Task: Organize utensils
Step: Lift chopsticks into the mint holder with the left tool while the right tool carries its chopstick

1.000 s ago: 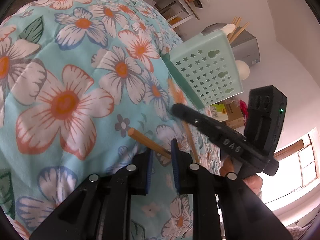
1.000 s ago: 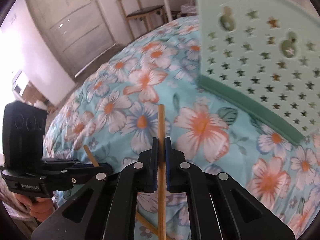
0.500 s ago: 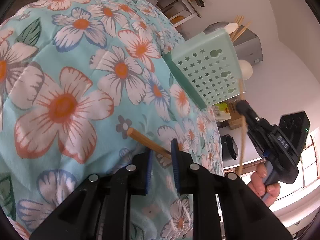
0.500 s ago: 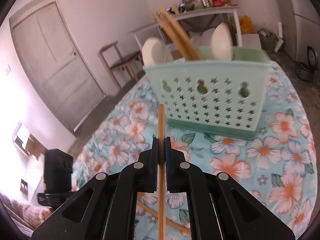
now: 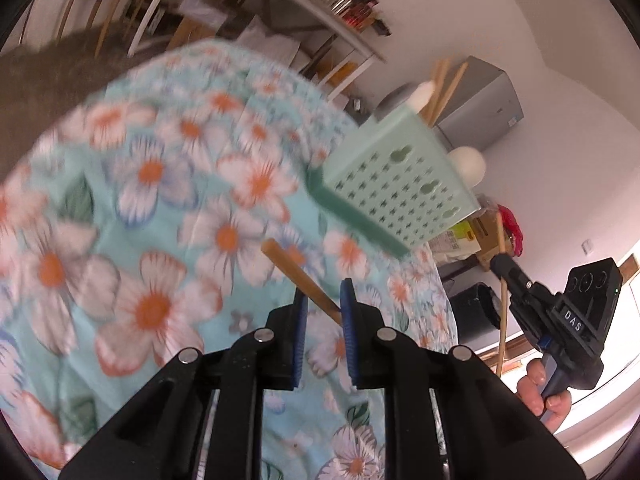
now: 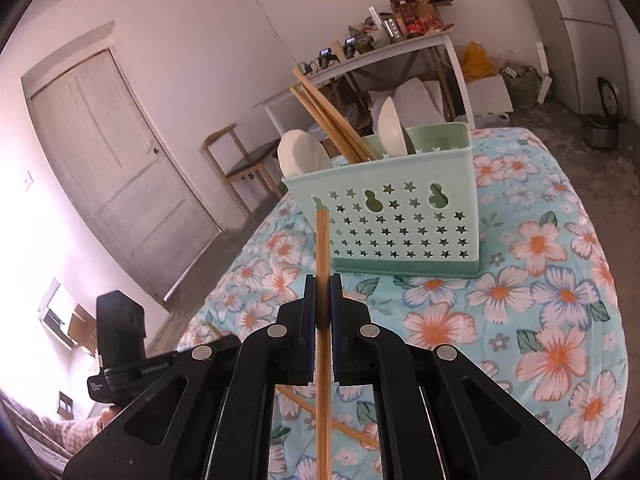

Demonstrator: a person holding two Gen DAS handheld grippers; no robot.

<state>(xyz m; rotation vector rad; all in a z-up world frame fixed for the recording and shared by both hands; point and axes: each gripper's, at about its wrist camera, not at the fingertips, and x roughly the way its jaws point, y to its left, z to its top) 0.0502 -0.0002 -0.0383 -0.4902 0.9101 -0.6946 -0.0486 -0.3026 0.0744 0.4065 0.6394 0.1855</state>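
My left gripper (image 5: 323, 296) is shut on a wooden chopstick (image 5: 288, 264) that crosses its blue pads slantwise, lifted above the floral cloth (image 5: 152, 240). My right gripper (image 6: 322, 284) is shut on a second chopstick (image 6: 322, 240), which stands upright between its pads. In the left wrist view that gripper (image 5: 502, 266) hangs off to the right with its chopstick (image 5: 503, 320), a hand on its grip. The mint green star-punched caddy (image 6: 400, 220) stands ahead on the cloth, holding two white spoons (image 6: 300, 156) and several chopsticks (image 6: 328, 116). Another chopstick (image 6: 350, 431) lies on the cloth below.
The cloth-covered surface (image 6: 540, 320) drops off at its left and far edges. Beyond it are a wooden chair (image 6: 240, 160), a grey door (image 6: 120, 168), a cluttered white table (image 6: 400, 48) and a grey fridge (image 5: 480, 104). A black pot (image 5: 476, 312) stands on the floor.
Both grippers have risen with their chopsticks. The right one pulled back from the caddy and levelled, so the caddy's top shows. The left one lifted its chopstick off the cloth.
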